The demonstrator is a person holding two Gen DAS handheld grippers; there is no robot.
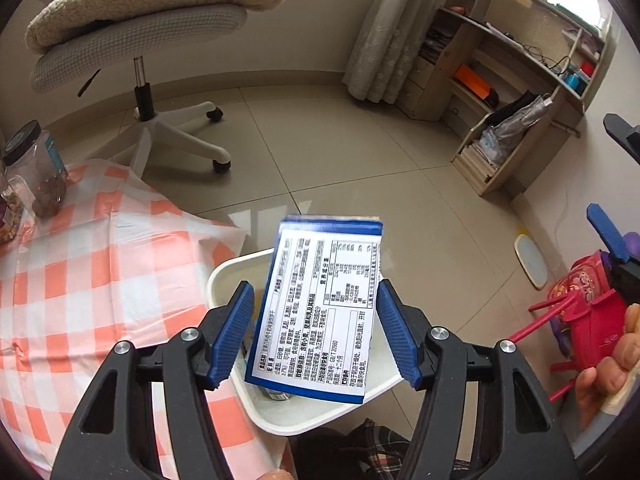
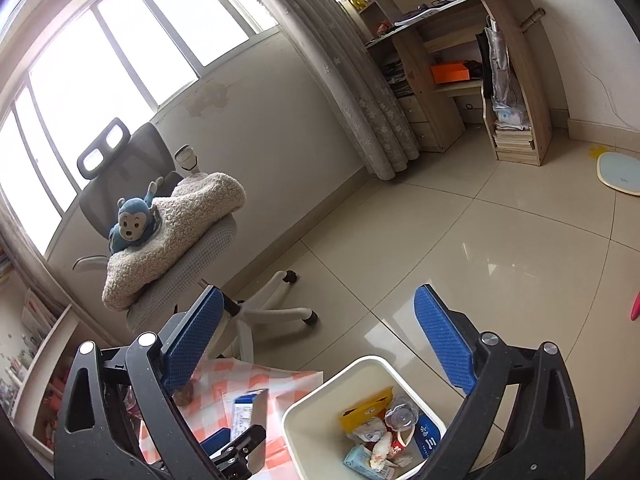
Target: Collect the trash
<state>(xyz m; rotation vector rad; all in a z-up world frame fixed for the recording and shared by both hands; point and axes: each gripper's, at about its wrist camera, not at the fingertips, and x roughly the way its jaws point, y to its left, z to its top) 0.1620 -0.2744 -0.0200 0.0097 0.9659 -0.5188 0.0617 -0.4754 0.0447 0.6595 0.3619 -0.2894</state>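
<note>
Your left gripper (image 1: 316,332) stood with its blue pads spread wide, a blue-and-white packet (image 1: 316,312) hanging between them over the white bin (image 1: 224,276). Whether either pad still touched the packet could not be told: a gap showed on the side toward 9 o'clock, while the packet's edge toward 3 o'clock ran close against the pad there. The packet's printed label faced the camera, its small text too blurred to read, and its lower corner covered most of the bin's inside, where only a dark, unclear shape showed beneath it. The bin's near rim was cut off by the gripper's black arms.

From the right wrist view, your right gripper (image 2: 320,348) was wide open and held nothing, hovering above the bin (image 2: 304,412), which sat toward 5 o'clock. Inside lay crumpled wrappers (image 2: 380,436), a yellow pack and a clear plastic piece, partly masked by the finger at 4 o'clock. The packet (image 2: 248,408) appeared at 7 o'clock over the orange-checked tablecloth (image 2: 280,384), half hidden behind the other gripper's black frame.

At 3 o'clock in the left wrist view, your hand (image 1: 612,364) was cropped by the lens edge. An office chair (image 2: 180,264) carrying a fleece blanket (image 2: 188,216) and a blue monkey toy (image 2: 132,224) stood toward 10 o'clock.
</note>
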